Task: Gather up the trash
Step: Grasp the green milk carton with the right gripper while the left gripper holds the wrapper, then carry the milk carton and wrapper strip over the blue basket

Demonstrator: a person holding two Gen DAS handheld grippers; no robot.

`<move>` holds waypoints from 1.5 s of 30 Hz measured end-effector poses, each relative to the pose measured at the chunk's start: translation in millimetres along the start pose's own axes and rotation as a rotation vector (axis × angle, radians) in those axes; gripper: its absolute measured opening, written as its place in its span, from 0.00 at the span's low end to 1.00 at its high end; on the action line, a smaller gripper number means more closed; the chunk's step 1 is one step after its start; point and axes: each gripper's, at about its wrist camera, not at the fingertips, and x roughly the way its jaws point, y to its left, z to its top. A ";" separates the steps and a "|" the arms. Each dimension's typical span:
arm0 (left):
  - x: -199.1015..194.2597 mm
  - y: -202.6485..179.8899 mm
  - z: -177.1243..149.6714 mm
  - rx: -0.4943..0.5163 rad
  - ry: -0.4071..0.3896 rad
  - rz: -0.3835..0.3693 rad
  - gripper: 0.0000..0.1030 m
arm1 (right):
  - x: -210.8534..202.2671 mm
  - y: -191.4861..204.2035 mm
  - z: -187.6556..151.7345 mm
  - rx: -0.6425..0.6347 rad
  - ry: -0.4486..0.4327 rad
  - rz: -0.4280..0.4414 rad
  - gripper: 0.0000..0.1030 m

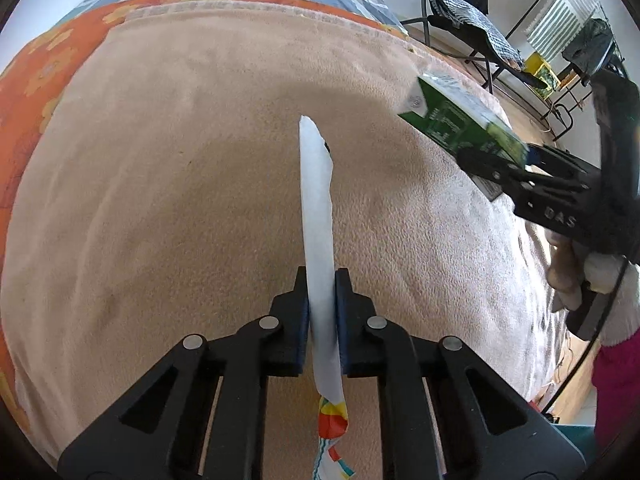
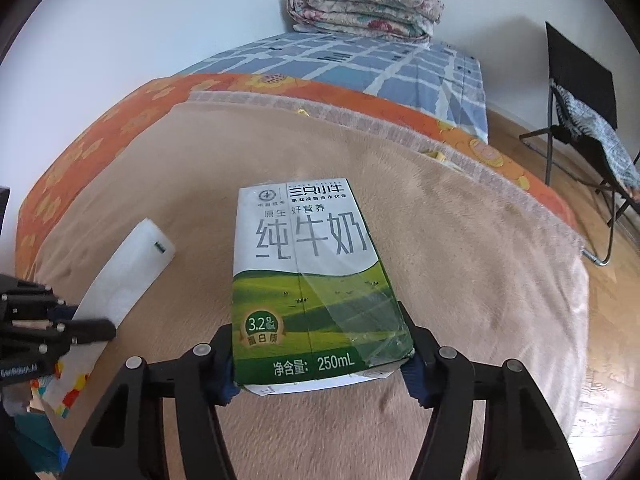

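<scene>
A tan blanket (image 1: pixel 180 200) covers the bed. Above it, the left gripper (image 1: pixel 322 304) pinches a white wrapper (image 1: pixel 316 208); the right gripper (image 2: pixel 320 360) clamps a milk carton (image 2: pixel 312 272), its label readable only in the right view.

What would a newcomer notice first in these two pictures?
First, the green and white milk carton, filling the middle of the right wrist view between the fingers of the right hand-held gripper, over a beige blanket. Next, the white wrapper, seen edge-on and clamped in the left hand-held gripper. Behind lie a checked sheet and a folded quilt.
</scene>
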 end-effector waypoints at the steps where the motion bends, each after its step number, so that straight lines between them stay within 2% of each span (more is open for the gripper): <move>1: -2.4 -0.2 -0.8 -0.002 -0.004 0.002 0.09 | -6.5 2.2 -2.5 -0.004 -0.004 -0.004 0.63; 9: -33.0 -12.3 -9.1 0.029 -0.058 0.005 0.08 | -62.7 19.7 -32.4 -0.043 -0.032 0.002 0.63; 14: -55.9 -23.8 -25.0 0.064 -0.084 0.011 0.08 | -106.6 28.0 -54.6 -0.060 -0.061 -0.010 0.63; 20: -94.1 -37.1 -51.6 0.100 -0.133 0.004 0.08 | -159.0 38.4 -85.1 -0.039 -0.111 -0.004 0.63; 29: -147.9 -53.7 -102.2 0.141 -0.205 -0.024 0.08 | -228.1 88.3 -137.1 -0.071 -0.214 0.025 0.63; 36: -164.3 -55.2 -149.3 0.171 -0.207 -0.029 0.08 | -240.2 115.0 -177.3 -0.047 -0.229 0.078 0.63; 45: -150.9 -34.7 -219.0 0.094 -0.107 -0.076 0.08 | -221.9 129.8 -227.3 -0.016 -0.154 0.132 0.63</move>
